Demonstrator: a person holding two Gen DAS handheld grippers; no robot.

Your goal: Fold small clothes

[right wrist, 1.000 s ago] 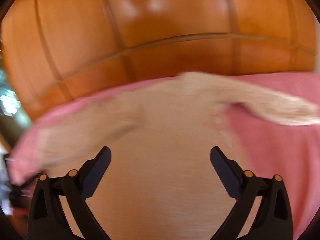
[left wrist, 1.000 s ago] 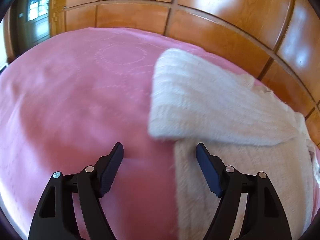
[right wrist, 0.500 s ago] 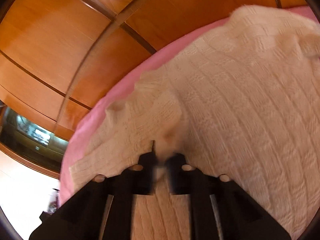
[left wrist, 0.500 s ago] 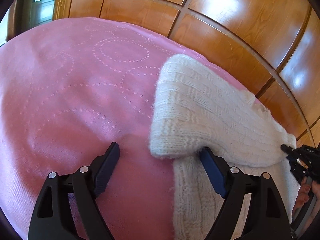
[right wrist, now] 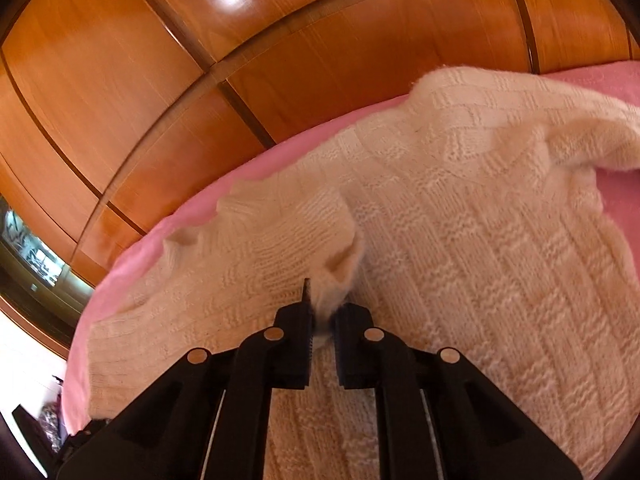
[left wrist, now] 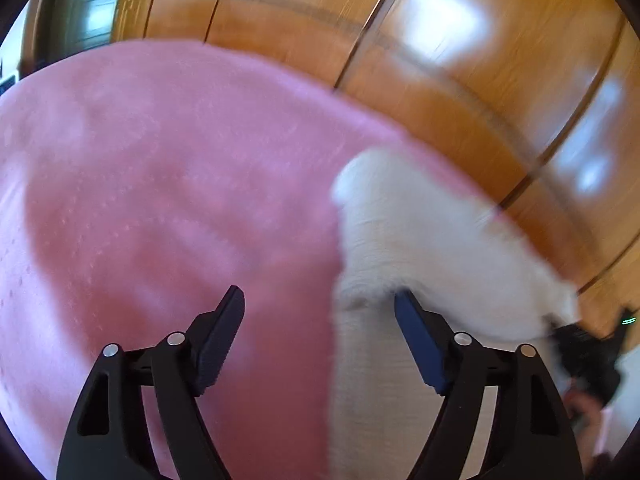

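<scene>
Only right wrist view resolves knit: right gripper (right wrist: 323,312) pinches cream sweater (right wrist: 480,240) fold. Left gripper (left wrist: 320,316) spread over pink cloth (left wrist: 160,200), blurred. No legible writing.

Sweater (right wrist: 480,240): lies on the bedspread (left wrist: 160,200), at its far edge, one sleeve (left wrist: 400,232) folded across the body. Wooden panelling (right wrist: 280,60): behind the bedspread. Right gripper (right wrist: 323,312): fingers closed on a sweater fold. Left gripper (left wrist: 320,320): fingers spread, straddling the sweater's left edge.
</scene>
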